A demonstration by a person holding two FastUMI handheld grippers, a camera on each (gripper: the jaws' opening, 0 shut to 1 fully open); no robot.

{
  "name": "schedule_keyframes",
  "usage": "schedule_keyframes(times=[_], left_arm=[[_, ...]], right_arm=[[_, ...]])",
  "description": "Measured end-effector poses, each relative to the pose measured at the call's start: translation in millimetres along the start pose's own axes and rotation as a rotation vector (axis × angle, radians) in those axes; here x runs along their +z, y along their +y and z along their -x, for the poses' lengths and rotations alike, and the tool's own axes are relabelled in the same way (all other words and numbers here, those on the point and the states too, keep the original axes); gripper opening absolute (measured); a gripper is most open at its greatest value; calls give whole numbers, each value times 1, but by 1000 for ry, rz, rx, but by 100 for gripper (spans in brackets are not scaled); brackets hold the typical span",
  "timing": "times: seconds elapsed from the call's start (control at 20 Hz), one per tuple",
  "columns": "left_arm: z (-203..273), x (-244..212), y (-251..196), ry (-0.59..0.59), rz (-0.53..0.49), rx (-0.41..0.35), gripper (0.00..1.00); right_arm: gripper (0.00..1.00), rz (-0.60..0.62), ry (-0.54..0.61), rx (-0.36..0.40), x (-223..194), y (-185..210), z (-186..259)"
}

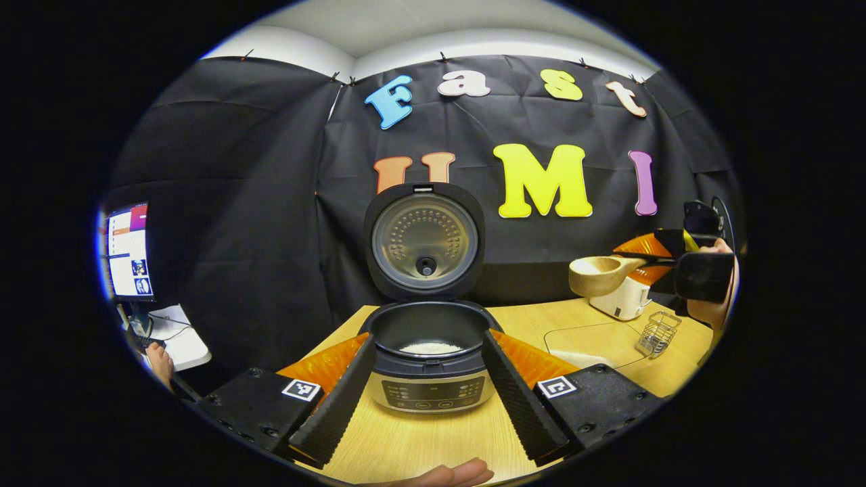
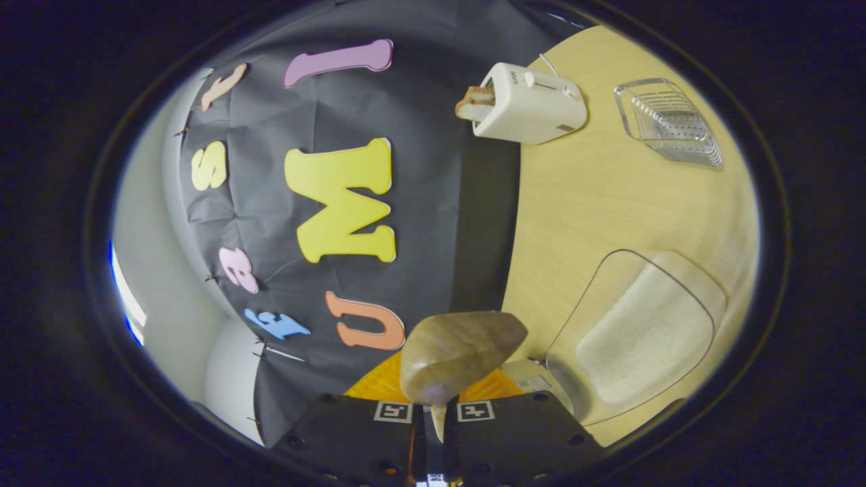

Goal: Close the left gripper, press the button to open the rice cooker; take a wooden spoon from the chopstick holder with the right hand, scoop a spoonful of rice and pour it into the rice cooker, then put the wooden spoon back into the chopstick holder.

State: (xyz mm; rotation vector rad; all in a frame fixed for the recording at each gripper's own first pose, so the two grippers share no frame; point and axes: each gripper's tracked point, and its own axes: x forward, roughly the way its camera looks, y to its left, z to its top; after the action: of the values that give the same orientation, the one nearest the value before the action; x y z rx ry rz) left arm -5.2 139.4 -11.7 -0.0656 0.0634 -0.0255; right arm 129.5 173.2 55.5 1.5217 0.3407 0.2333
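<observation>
Rice already in the pot — the pale wooden spoon [image 2: 454, 355] held high, bound for the wire chopstick holder [image 1: 657, 333].

The right gripper [image 2: 436, 414] has its fingers drawn narrow on the spoon's handle, bowl just ahead of its tips; in the left gripper view the spoon lies level, long axis running sideways, bowl [image 1: 599, 274] pointing toward the open black-and-silver rice cooker [image 1: 428, 352] and facing up. The left gripper [image 1: 428, 399] stands wide apart, a finger on either side of the cooker, gripping nothing. The holder sits below the right gripper, beside the white toaster [image 1: 622, 297]. To finish well, I judge the spoon should be tipped upright over the holder and lowered gently — it looks light enough to topple.
</observation>
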Motion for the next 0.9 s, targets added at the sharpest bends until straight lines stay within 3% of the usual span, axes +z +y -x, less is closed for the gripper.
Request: schedule_keyframes(times=[0.45,0.9], left_arm=[[1,-5,33,20,16,40,100],[-1,-11,44,37,39,59,100]], right_arm=[[9,63,155,-35,-99,-1,-62],[9,491,170,-159,-166,-8,-130]])
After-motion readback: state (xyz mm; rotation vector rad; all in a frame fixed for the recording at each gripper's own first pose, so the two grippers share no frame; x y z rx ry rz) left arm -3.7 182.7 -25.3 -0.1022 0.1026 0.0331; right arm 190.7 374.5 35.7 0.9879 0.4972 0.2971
